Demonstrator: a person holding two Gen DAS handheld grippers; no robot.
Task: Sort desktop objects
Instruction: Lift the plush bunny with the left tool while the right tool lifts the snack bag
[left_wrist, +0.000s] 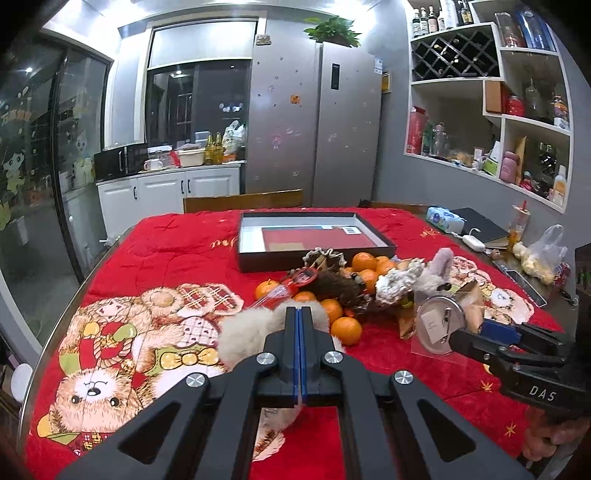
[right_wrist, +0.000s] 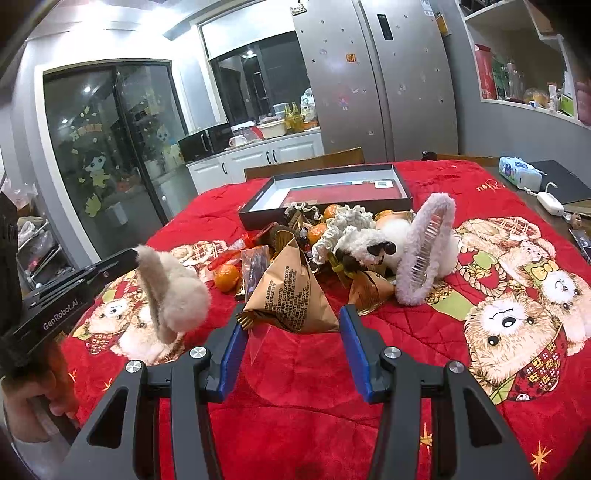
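Observation:
My left gripper is shut on beige fluffy earmuffs, held above the red cloth; they also show in the right wrist view at the left. My right gripper is open, its fingers either side of a brown pyramid-shaped paper packet, near a clear plastic wrapper. A pile lies behind: oranges, a white sheep toy, a pink fluffy headband with a comb, red glasses. An open black box stands beyond the pile.
The table carries a red quilted cloth with bear prints. A tissue pack, a white charger, a dark notebook and a plastic bag lie at the right edge. A chair back stands behind the table.

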